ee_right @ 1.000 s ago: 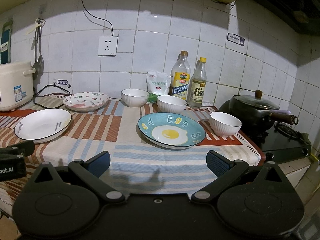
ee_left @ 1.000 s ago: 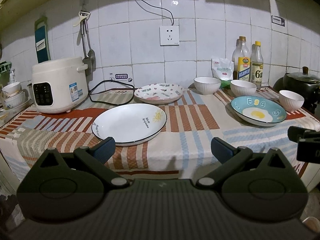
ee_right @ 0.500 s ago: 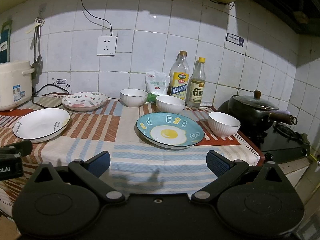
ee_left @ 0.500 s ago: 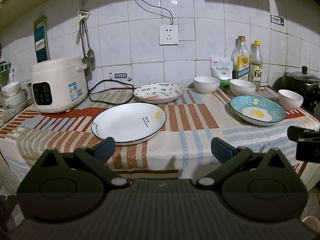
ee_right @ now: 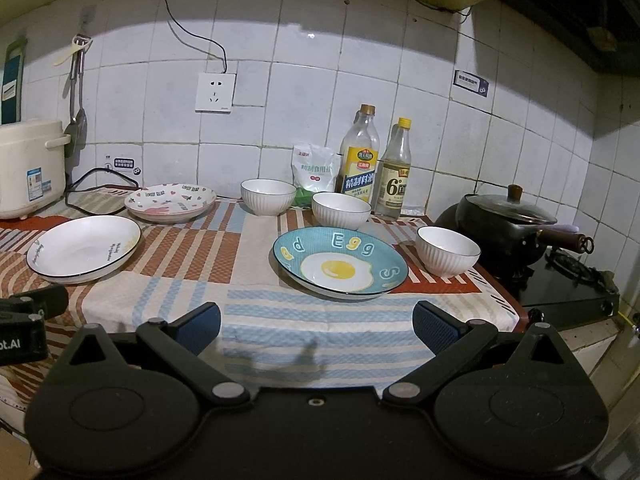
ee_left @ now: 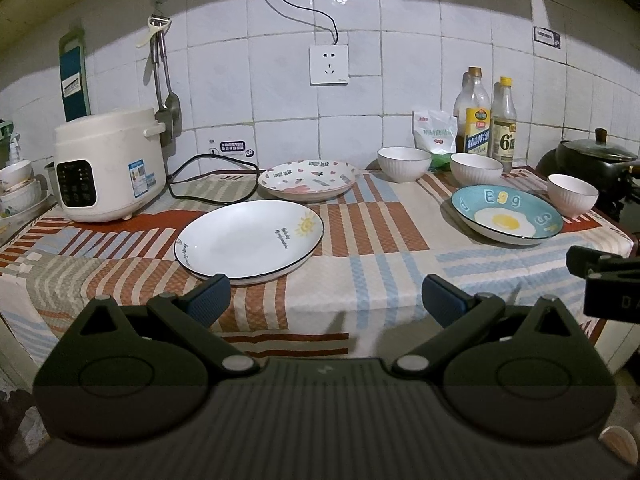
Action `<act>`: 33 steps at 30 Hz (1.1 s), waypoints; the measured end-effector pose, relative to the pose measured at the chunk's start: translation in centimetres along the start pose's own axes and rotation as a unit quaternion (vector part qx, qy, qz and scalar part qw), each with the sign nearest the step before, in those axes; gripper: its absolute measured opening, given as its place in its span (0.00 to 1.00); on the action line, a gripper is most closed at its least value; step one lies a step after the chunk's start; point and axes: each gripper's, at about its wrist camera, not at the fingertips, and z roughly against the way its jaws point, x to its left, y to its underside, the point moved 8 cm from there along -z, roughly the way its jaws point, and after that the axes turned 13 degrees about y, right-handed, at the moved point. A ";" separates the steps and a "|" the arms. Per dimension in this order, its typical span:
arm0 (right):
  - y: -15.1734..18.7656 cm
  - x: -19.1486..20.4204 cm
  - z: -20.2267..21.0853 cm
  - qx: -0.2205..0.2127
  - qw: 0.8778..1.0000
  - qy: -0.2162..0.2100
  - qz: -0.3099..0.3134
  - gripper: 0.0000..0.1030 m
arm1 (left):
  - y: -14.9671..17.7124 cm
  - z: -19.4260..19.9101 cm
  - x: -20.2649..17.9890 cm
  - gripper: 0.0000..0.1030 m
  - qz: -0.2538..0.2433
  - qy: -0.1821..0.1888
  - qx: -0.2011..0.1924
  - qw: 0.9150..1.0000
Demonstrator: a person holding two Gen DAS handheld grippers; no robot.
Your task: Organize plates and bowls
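Observation:
On the striped cloth lie a white plate with a sun drawing [ee_left: 250, 240] [ee_right: 84, 249], a patterned plate with hearts [ee_left: 308, 180] [ee_right: 170, 202] behind it, and a blue fried-egg plate [ee_left: 506, 214] [ee_right: 340, 260] on the right. Three white ribbed bowls stand near it: one at the back [ee_left: 404, 164] [ee_right: 268, 197], one in the middle [ee_left: 476, 169] [ee_right: 341, 210], one at the right [ee_left: 572, 195] [ee_right: 447, 251]. My left gripper [ee_left: 326, 300] is open and empty, in front of the white plate. My right gripper [ee_right: 316, 324] is open and empty, in front of the egg plate.
A white rice cooker [ee_left: 110, 168] with a black cord stands at the left. Two bottles [ee_right: 376, 168] and a white bag [ee_right: 314, 170] stand against the tiled wall. A black pot [ee_right: 508, 220] sits on the stove at the right. Stacked bowls [ee_left: 18, 188] stand at the far left.
Both grippers have drifted only slightly; the view shifts a little. Nothing on the table has moved.

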 end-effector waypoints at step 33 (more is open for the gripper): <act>-0.6 0.9 1.0 -0.020 1.000 -0.012 0.016 1.00 | 0.1 0.3 0.9 1.00 0.003 0.013 0.006 1.000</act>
